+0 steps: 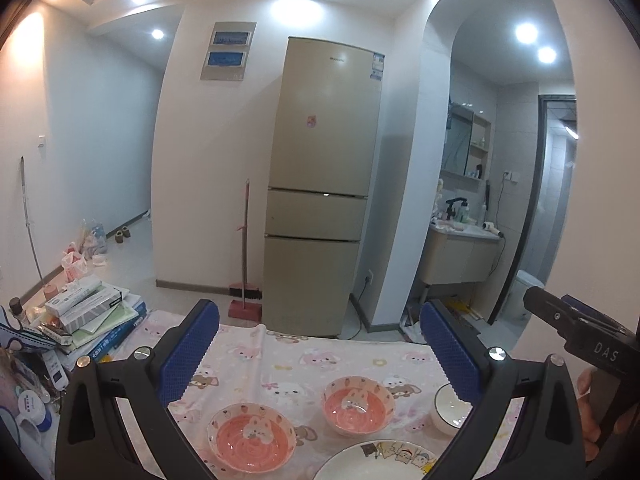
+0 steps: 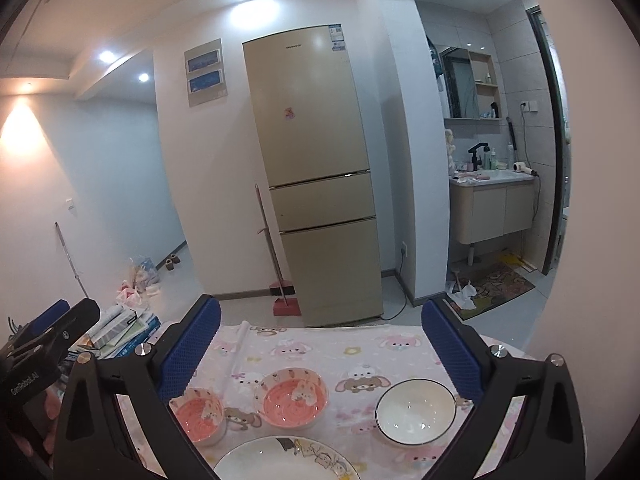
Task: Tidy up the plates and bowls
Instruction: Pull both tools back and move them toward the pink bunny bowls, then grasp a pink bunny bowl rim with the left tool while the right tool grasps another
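Bowls: two pink (image 2: 291, 397) (image 2: 199, 414), one white (image 2: 416, 411), one plate (image 2: 284, 460)

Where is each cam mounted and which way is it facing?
Left wrist: on the left hand-held gripper, facing forward over the table toward the fridge; own blue fingers open, right hand-held gripper at the right edge.
Right wrist: on the right hand-held gripper, same heading, shifted right; left hand-held gripper at the left edge.
Shared: fridge, two pink bowls, white bowl, plate.
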Demonstrator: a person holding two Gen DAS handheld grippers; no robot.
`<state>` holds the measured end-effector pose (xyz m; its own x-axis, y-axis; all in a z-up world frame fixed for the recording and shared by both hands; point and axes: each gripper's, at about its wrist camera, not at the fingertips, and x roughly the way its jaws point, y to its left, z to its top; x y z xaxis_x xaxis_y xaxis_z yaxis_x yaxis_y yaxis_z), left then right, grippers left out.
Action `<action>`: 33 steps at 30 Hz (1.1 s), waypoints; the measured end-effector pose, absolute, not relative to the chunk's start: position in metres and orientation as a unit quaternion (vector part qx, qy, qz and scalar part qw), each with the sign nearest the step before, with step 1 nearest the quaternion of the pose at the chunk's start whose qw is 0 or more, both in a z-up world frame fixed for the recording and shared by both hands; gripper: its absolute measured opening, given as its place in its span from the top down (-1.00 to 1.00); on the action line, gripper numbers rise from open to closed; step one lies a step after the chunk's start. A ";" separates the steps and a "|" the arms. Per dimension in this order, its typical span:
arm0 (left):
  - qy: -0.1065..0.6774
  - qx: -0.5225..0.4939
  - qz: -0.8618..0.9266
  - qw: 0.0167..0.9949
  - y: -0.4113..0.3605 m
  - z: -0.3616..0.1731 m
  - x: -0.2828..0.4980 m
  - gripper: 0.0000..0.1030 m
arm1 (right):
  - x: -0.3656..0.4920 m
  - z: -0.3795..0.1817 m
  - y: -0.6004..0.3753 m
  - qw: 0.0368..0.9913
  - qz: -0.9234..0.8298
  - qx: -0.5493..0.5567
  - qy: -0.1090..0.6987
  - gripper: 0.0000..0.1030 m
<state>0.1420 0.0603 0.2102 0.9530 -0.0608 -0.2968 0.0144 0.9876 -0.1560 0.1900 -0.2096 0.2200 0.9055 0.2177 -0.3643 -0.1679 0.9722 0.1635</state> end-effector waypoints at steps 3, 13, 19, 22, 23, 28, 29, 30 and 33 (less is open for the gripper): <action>0.158 -0.095 -0.017 0.983 0.066 0.210 0.161 -0.98 | 0.203 0.219 -0.207 0.975 0.099 0.060 0.188 -0.95; 0.212 -0.098 -0.020 0.972 0.062 0.173 0.215 -0.90 | 0.248 0.178 -0.203 0.959 0.112 0.065 0.251 -0.95; 0.270 -0.070 -0.025 0.960 0.046 0.138 0.253 -0.69 | 0.287 0.142 -0.204 0.928 0.143 0.089 0.333 -0.77; 0.326 -0.067 -0.046 0.942 0.040 0.113 0.279 -0.50 | 0.302 0.122 -0.199 0.907 0.164 0.099 0.374 -0.68; 0.347 -0.073 -0.053 0.934 0.040 0.105 0.287 -0.44 | 0.306 0.115 -0.198 0.901 0.169 0.102 0.385 -0.65; 0.427 -0.095 -0.053 0.898 0.045 0.063 0.321 -0.06 | 0.323 0.085 -0.187 0.878 0.178 0.088 0.437 -0.43; 0.439 -0.108 -0.059 0.890 0.048 0.056 0.326 -0.03 | 0.326 0.080 -0.184 0.875 0.174 0.083 0.444 -0.39; 0.452 -0.121 -0.062 0.882 0.050 0.049 0.330 -0.03 | 0.329 0.075 -0.181 0.871 0.174 0.080 0.453 -0.33; 0.469 -0.117 -0.053 0.874 0.049 0.030 0.337 -0.02 | 0.340 0.056 -0.172 0.855 0.175 0.074 0.483 -0.15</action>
